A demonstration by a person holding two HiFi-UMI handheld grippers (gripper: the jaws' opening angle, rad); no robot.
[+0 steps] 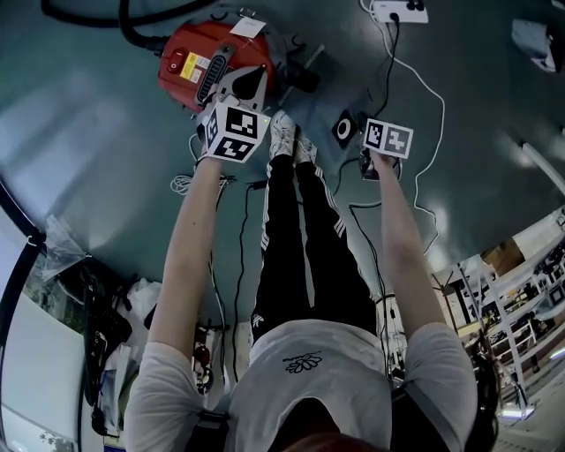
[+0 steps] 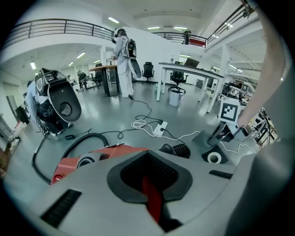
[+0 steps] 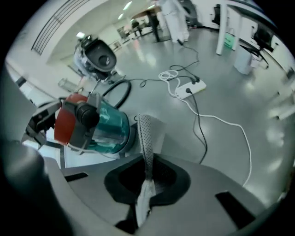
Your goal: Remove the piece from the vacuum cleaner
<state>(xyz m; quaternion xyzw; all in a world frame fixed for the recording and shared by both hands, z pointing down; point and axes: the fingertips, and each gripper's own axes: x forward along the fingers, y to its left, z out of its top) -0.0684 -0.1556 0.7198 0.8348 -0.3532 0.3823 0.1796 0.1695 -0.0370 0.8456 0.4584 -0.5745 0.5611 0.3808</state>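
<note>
The red vacuum cleaner [image 1: 207, 66] sits on the floor [image 1: 459, 132]. A black round piece [image 1: 344, 130] lies apart from it, near the right tongs [image 3: 146, 138], so removal looks done. Right and left tongs [image 2: 150, 196] are both closed together, holding nothing.

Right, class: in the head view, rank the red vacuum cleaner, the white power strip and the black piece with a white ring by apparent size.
Largest: red vacuum cleaner.
Next: white power strip, though the top edge cuts it off.
Smallest: black piece with a white ring.
</note>
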